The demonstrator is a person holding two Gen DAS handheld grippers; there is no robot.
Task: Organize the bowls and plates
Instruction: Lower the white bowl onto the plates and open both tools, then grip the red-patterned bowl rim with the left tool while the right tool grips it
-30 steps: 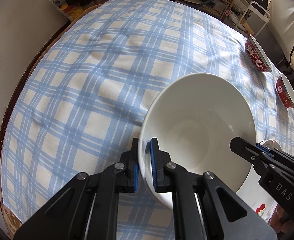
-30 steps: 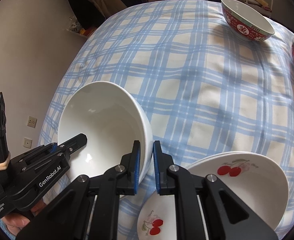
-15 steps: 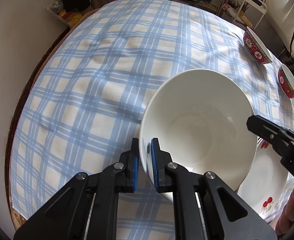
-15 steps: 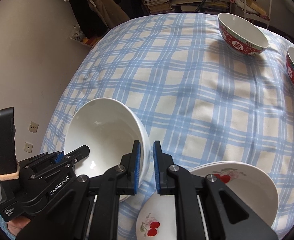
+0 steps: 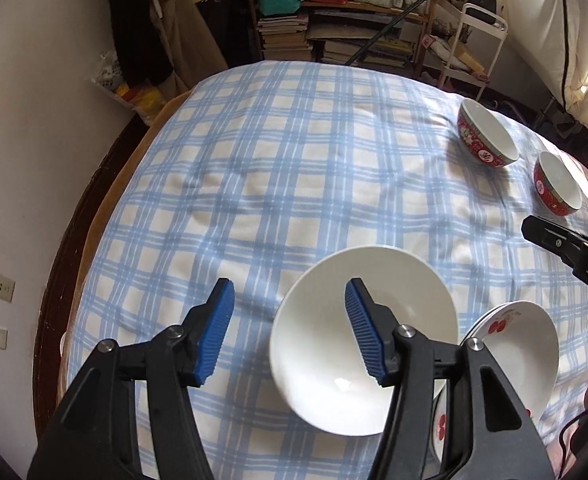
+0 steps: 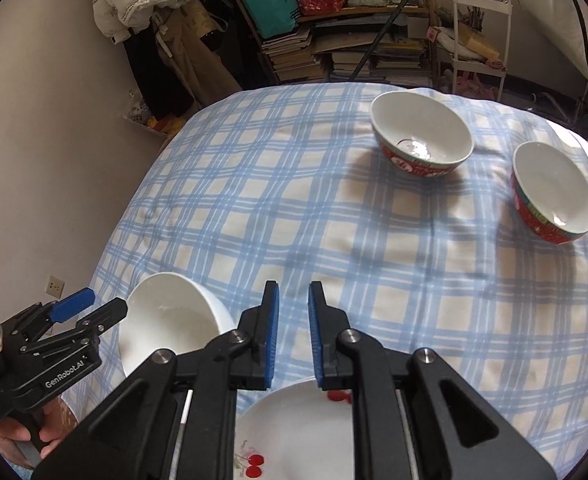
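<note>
Left gripper (image 5: 290, 330) spread wide over the white bowl (image 5: 363, 342) on the blue-checked tablecloth (image 5: 294, 184); right gripper (image 6: 294, 336) narrowly parted, empty, above the cherry-print plates (image 6: 294, 432)

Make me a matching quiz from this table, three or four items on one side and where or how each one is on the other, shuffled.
Items:
1. plain white bowl
2. cherry plates
3. two red bowls
4. left gripper

States:
A. far right of the tablecloth
B. jaws wide open
C. near edge, by the white bowl
D. below the left gripper

Pairs: 1-D, 2-C, 3-A, 4-B
</note>
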